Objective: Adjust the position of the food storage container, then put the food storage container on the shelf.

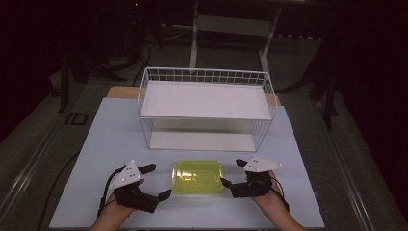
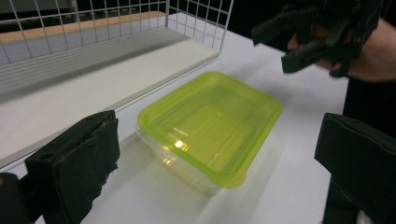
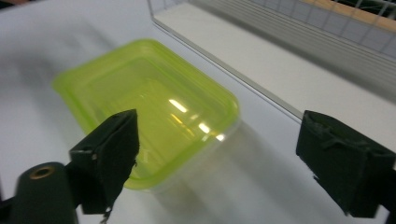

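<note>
Yellow-green lid: on a clear, shallow container point(image 1: 197, 176) at the near middle of the white counter point(image 1: 106, 144); nothing visible inside it
Wire basket point(image 1: 207, 108): white, on the far half of the counter just beyond the container; its two white shelves are bare
Left gripper point(image 1: 159, 182): just left of the container, jaws spread, holding nothing
Right gripper point(image 1: 232, 173): just right of the container, jaws spread wide, apart from the lid
Left gripper view: shows the clear wall under the lid and the right gripper beyond the container's far corner
Right gripper view: light glints on the lid, basket's lower shelf close behind
High view: both hands, whole basket
</note>
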Motion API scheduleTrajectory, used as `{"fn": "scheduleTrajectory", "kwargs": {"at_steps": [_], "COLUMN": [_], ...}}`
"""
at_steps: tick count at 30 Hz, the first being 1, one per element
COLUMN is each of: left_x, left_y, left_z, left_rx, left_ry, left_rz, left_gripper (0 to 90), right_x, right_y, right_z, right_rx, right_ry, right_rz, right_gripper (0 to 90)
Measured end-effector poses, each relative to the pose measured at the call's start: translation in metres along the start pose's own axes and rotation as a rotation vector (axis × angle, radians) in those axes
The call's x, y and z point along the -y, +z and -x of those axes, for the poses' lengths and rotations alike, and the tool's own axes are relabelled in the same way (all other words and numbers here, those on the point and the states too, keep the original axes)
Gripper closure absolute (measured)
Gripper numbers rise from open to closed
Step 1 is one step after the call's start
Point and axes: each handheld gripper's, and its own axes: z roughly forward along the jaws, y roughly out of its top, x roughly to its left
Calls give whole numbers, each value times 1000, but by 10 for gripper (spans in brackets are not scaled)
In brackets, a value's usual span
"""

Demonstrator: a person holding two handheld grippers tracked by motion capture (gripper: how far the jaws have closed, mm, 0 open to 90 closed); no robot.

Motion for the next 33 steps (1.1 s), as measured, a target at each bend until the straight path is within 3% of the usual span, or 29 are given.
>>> {"fn": "scheduleTrajectory", "kwargs": {"at_steps": [1, 2, 4, 6, 11, 14, 15, 18, 22, 26, 29, 30, 33], "left_x": [-3, -5, -11, -17, -23, -23, -23, -20, -17, -11, -6, -5, -1], "left_y": [0, 0, 1, 2, 8, 14, 17, 24, 35, 44, 50, 52, 57], "left_z": [0, -1, -1, -3, -10, -15, -16, -21, -23, -25, -26, -26, -27], "left_rx": [-1, -3, -2, -9, -15, -10, -8, -8, -34, -25, -34, -40, -36], "left_ry": [-20, -32, -45, -65, -130, -172, -198, -251, -285, -332, -376, -394, -413], "left_rz": [-6, -13, -55, -85, -108, -132, -138, -168, -209, -229, -240, -248, -277], "left_gripper": [5, 5, 4, 4, 4, 5, 5, 5, 5, 16, 91, 153, 173], "right_x": [-1, -2, -4, -5, -10, -11, -11, -12, -14, -11, -7, -4, -2], "right_y": [0, 0, 0, 0, 0, 5, 5, 12, 19, 25, 30, 33, 34], "right_z": [1, 3, 6, 9, 14, 15, 15, 15, 12, 12, 10, 10, 9], "right_rx": [-16, -47, -48, -53, -42, -69, -69, -68, -68, -81, -70, -66, -60], "right_ry": [3, 55, 69, 97, 169, 231, 231, 313, 342, 377, 398, 408, 417], "right_rz": [-6, -10, -35, -21, -47, -63, -63, -71, -109, -136, -171, -186, -195], "right_gripper": [156, 176, 184, 183, 166, 124, 124, 113, 117, 144, 211, 248, 301]}}
